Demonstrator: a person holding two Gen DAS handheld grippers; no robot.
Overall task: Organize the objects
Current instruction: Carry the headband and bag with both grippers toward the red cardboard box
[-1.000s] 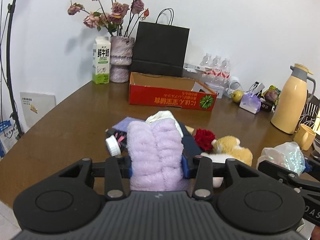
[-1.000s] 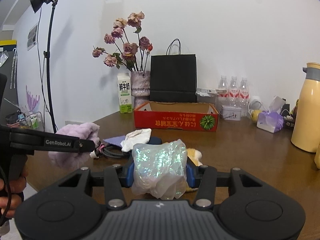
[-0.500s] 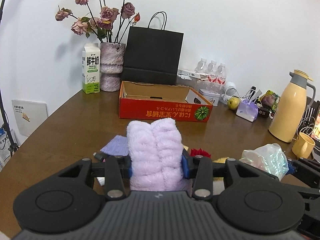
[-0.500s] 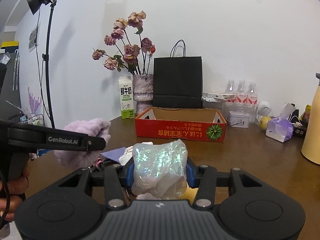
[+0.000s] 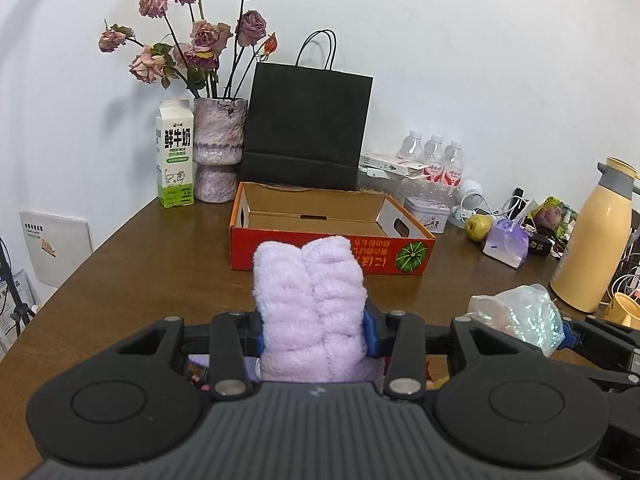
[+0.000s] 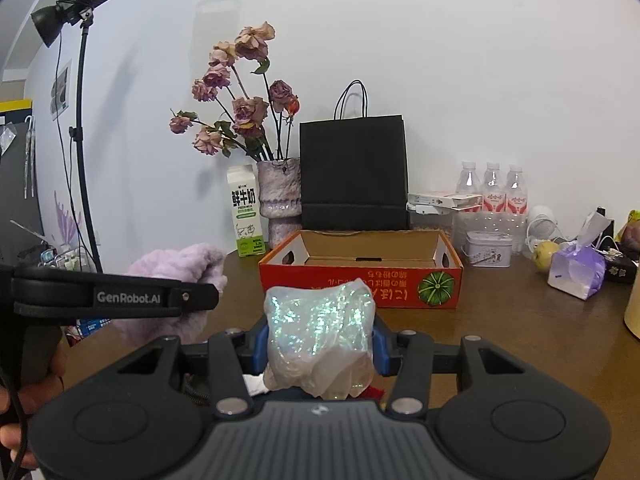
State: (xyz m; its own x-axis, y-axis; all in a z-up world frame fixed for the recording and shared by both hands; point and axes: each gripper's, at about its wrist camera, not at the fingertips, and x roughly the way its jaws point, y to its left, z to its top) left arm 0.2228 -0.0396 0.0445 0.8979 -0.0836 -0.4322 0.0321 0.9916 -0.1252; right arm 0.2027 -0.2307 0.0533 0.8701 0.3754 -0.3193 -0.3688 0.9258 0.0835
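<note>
Your left gripper [image 5: 312, 334] is clamped on a fluffy lilac towel-like cloth [image 5: 310, 312], blue pads pressed into both sides, cloth standing up btwn the fingers and lifted off the brown wooden table [image 5: 132, 264]. Your right gripper [image 6: 318, 346] is squeezed onto a crumpled iridescent clear plastic bag [image 6: 320, 340], also held up above the table. Both loads sit in front of the open red cardboard box w/ a green pumpkin print [image 5: 332, 236]; the box is near but apart from both, its inside showing bare cardboard. From the right wrist view, the left gripper and its cloth are off to the left, level w/ the bag. Behind the box: black paper bag w/ handles [image 5: 308, 128], mottled purple vase of dried pink roses [image 5: 218, 152], white-and-green milk carton [image 5: 175, 156]. Far right of the table: pale yellow thermos jug [image 5: 592, 236] and a purple tissue pack [image 5: 505, 242].
</note>
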